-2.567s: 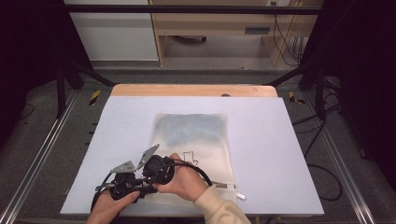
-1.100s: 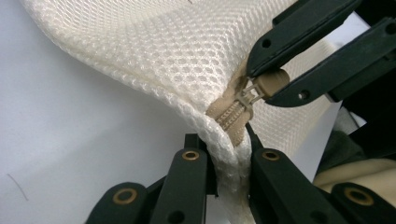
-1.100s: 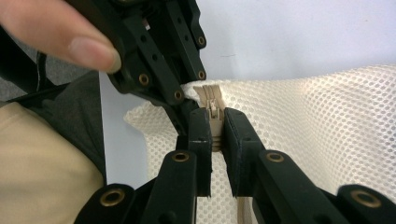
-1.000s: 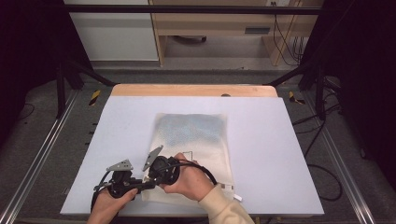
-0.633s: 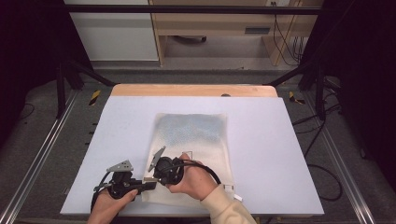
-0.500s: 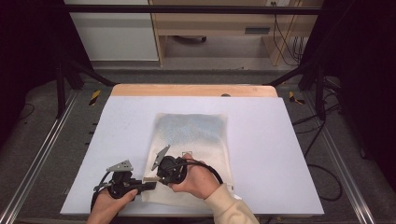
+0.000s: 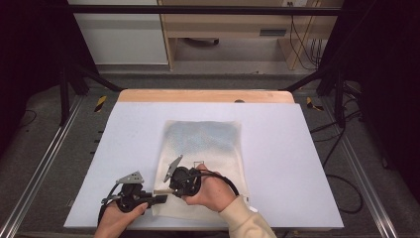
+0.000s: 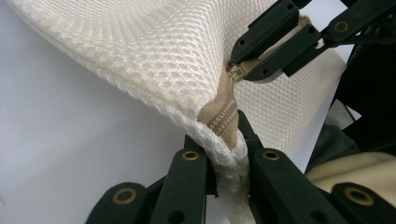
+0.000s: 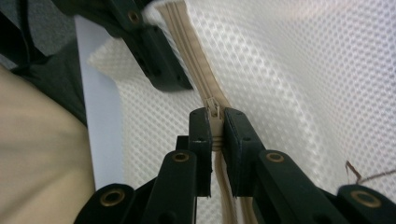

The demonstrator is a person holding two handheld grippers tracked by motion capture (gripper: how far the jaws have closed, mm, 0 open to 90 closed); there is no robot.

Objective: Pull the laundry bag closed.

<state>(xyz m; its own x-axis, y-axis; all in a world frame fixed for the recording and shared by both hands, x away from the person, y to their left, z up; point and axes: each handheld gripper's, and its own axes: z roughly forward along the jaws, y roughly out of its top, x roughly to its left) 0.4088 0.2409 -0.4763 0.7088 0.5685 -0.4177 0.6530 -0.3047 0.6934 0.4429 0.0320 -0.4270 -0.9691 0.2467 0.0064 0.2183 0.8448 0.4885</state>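
High view shows a white mesh bag (image 7: 203, 148) lying near the counter's (image 7: 297, 148) front edge. Left gripper (image 8: 224, 151) fingers pinch the bag's corner by the zipper (image 8: 222, 116), likely anchoring it, while right gripper (image 9: 215, 128) fingers clamp the zipper pull (image 9: 215, 112) to slide it.

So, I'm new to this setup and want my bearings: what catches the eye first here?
A white mesh bag lies on the pale table, its near edge lifted between two black tongs. The left tongs are shut on the bag's corner at the end of the beige zipper, while the right tongs are shut on the zipper pull close by.
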